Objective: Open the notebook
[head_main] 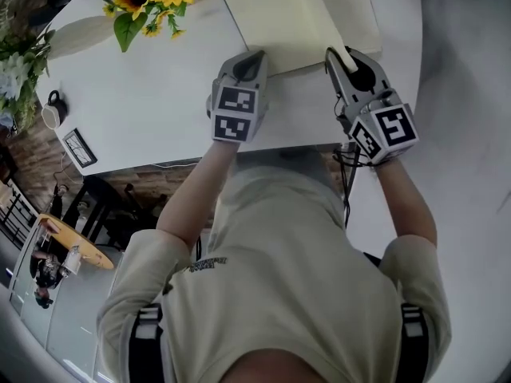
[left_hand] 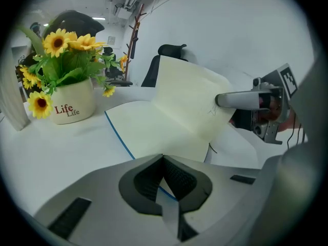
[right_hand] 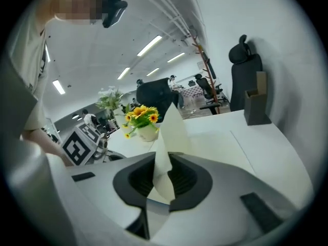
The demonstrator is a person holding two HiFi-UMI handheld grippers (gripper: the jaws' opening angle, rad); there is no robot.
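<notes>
Bright, even overhead strip lights (right_hand: 149,45), soft shadows, strong fisheye w/ dark corners, mild blur

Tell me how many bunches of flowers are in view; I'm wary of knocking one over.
2. The sunflower pot stands on the table left of the notebook; a white-flowered bunch sits at the head view's left edge, by the table. Others may be hidden.
</notes>
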